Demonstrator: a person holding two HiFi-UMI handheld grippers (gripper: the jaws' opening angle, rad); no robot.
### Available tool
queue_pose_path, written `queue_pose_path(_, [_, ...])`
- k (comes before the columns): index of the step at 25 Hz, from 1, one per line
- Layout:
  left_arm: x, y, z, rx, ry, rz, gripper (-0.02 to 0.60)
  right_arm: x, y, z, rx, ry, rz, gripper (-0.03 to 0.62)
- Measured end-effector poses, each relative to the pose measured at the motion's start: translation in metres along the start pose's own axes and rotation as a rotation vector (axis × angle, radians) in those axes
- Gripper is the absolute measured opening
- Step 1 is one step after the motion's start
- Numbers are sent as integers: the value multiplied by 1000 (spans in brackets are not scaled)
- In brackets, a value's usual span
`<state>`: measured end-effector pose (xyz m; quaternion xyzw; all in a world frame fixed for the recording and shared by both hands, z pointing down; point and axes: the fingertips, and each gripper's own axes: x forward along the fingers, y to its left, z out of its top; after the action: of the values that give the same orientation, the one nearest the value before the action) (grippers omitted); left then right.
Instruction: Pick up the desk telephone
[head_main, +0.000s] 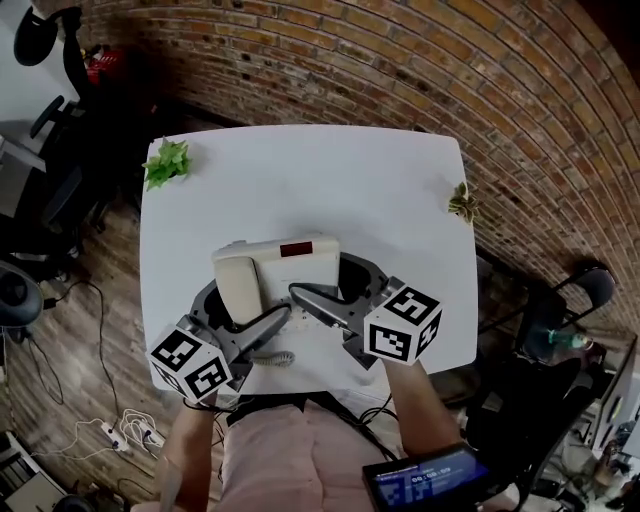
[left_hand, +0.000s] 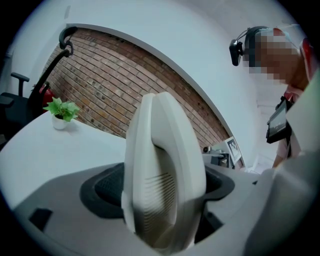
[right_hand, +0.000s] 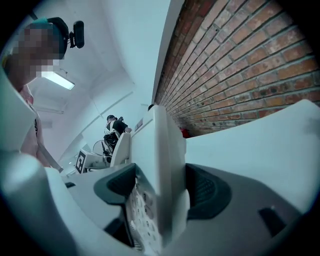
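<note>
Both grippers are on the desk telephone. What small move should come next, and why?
Probably lift both hands together, evenly. The left gripper and the right gripper each clamp one side of the telephone, and its cord lies on the table; an uneven lift could tilt it.

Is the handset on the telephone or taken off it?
On it. In the head view the handset lies along the left part of the telephone, not apart from it.

Office space with an exposed brick wall (head_main: 420, 70).
White table (head_main: 300, 180) holding a desk telephone (head_main: 275, 268) at centre; office chairs (head_main: 45, 45) along the left edge.
</note>
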<state>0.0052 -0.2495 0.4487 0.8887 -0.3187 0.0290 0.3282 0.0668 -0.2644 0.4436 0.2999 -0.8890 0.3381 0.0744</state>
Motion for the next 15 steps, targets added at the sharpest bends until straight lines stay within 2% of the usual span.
queue_pose_path(15, [-17, -96, 47, 72, 0, -73, 447, -83, 60, 52, -64, -110, -63, 318])
